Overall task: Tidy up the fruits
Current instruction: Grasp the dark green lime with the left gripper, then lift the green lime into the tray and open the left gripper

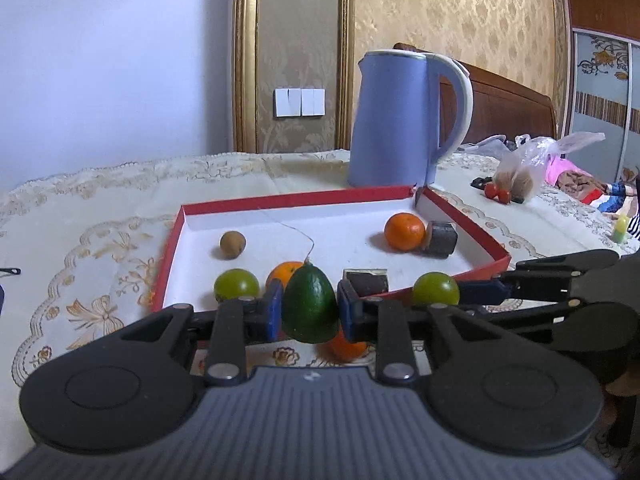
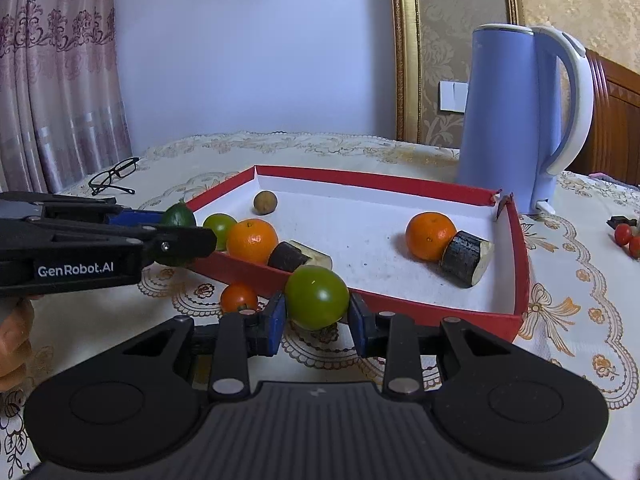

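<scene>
Now the left claw (image 1: 309,310) is closed on a dark green avocado (image 1: 309,307), its blue pads pressing both sides, held just outside the near wall of the red tray (image 1: 296,200). The right claw (image 2: 317,316) grips a green tomato (image 2: 317,297) between its pads, raised over the cloth-covered table (image 2: 580,280) by the tray's near wall.

Inside the tray lie a brown round fruit (image 2: 265,202) toward the far corner, a second green tomato (image 2: 219,229) touching an orange (image 2: 252,241), and a dark eggplant chunk (image 2: 298,256) just beside that orange. Farther right, another orange (image 2: 430,235) touches a second eggplant chunk (image 2: 466,258).

A small red-orange tomato (image 2: 239,298) sits on the table outside the tray, near the right claw. A blue kettle (image 2: 520,120) stands behind the tray, and glasses (image 2: 114,176) lie at the table's left.
</scene>
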Motion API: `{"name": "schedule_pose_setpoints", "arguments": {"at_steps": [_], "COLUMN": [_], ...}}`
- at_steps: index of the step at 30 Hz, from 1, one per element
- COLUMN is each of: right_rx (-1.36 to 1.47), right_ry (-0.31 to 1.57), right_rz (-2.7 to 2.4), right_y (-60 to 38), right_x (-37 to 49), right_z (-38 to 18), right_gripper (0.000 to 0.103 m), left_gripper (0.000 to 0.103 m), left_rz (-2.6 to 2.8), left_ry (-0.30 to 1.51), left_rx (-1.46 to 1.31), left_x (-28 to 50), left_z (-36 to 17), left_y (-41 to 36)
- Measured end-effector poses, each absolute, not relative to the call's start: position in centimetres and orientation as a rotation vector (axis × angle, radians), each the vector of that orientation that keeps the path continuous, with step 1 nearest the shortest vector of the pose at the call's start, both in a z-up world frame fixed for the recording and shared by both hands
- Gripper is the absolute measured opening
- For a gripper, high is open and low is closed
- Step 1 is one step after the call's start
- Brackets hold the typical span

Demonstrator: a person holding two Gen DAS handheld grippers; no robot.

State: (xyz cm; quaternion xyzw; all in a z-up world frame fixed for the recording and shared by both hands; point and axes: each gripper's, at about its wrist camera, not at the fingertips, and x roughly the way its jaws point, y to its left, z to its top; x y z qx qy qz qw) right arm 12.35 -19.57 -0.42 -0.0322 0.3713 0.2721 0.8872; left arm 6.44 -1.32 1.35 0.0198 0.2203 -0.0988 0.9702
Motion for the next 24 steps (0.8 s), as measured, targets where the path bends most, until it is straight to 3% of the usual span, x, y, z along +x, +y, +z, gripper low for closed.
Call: {"name": "schedule_pose_setpoints", "arguments": {"at_steps": [24], "right_rx": [0.006], "right_ry": [0.728], "right_rz": [0.567], "right_y": [-20.5], "right_x": [12.3], "right_z": [0.3], "right_gripper": [0.032], "left_gripper": [0.026], "left_rz": [-0.119], "left_ry": [0.505], "left_rx": [0.155], "left_x": [13.7], "left_z": [2.7], "left_y": [-4.0]}}
